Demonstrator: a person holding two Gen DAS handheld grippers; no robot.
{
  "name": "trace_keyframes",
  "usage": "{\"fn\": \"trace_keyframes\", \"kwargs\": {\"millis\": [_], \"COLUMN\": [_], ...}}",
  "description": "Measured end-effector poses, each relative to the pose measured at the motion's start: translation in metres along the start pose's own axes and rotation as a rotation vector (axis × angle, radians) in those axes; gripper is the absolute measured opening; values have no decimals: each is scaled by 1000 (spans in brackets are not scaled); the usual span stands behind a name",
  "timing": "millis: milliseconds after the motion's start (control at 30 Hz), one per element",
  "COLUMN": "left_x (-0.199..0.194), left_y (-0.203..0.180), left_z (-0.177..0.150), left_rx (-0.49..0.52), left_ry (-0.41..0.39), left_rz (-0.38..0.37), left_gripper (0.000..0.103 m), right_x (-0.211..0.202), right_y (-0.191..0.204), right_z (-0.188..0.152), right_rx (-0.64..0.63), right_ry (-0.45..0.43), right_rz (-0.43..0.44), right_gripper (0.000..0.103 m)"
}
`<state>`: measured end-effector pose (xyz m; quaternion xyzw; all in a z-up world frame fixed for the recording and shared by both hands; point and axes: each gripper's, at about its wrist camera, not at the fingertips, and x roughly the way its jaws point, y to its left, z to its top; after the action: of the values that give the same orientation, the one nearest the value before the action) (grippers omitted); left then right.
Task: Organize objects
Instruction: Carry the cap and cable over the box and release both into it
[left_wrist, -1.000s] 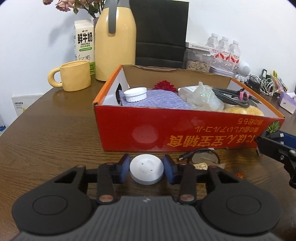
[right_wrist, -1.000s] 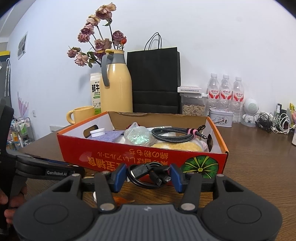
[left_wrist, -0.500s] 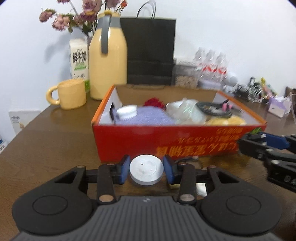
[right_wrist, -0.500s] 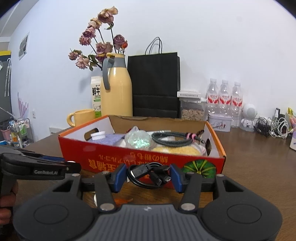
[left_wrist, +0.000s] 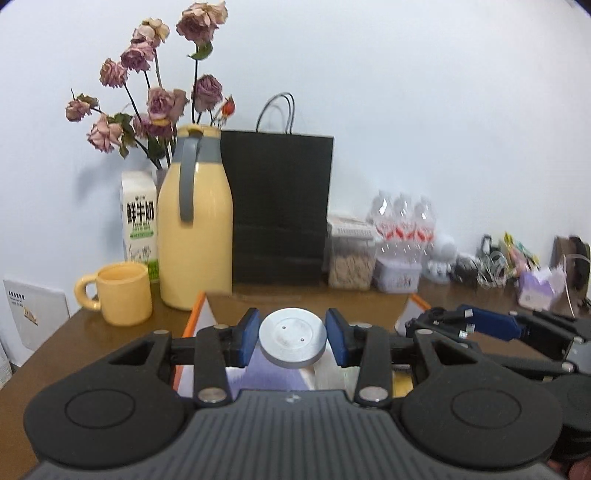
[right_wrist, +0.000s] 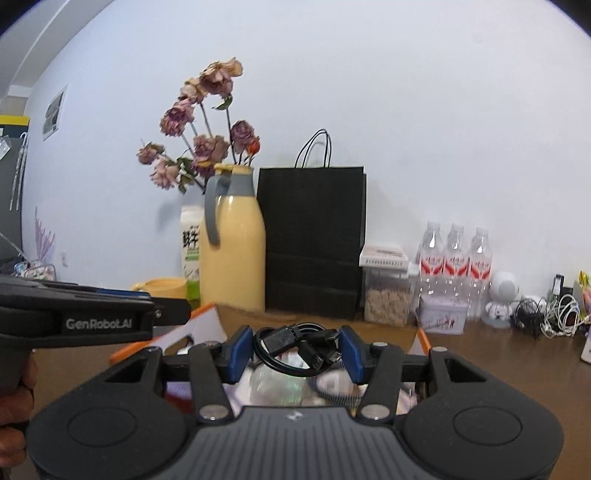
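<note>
Left gripper (left_wrist: 292, 341), blue pads clamped on both sides of a flat round white puck (left_wrist: 292, 338), held in the air above the near part of the open red-and-orange cardboard box (left_wrist: 197, 314). Right gripper (right_wrist: 296, 349) clamped on a coiled black cable bundle with plugs (right_wrist: 295, 345), also held above the box, over a clear plastic bag (right_wrist: 273, 380) inside it. Lilac cloth (left_wrist: 273, 376) in the box under the puck. The right gripper shows at the right of the left wrist view, the left gripper at the left of the right wrist view, side by side. Far left on the brown wooden table (left_wrist: 88, 332): yellow mug (left_wrist: 123, 293), cream thermos jug with grey handle (left_wrist: 195, 236), milk carton (left_wrist: 138, 221), dried pink roses (left_wrist: 159, 99). Behind the box a black paper bag (left_wrist: 279, 206); far right, three water bottles (right_wrist: 456, 254).
</note>
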<state>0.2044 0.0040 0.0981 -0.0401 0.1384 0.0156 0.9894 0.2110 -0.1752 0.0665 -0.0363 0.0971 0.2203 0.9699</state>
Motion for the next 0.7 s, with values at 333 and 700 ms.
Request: {"fn": "trace_keyframes", "kwargs": {"millis": [333, 700], "left_x": [47, 62], "left_y": [7, 13], "left_z": [-2, -16], "left_rx": [-59, -47], "left_ry": [-8, 55], "left_rz": [28, 15], "left_gripper": [40, 40], "right_x": [48, 58], "right_y": [-23, -29], "right_z": [-9, -21], "right_rx": [69, 77], "right_ry": [16, 72], "right_rz": [-73, -77], "right_gripper": [50, 50]}}
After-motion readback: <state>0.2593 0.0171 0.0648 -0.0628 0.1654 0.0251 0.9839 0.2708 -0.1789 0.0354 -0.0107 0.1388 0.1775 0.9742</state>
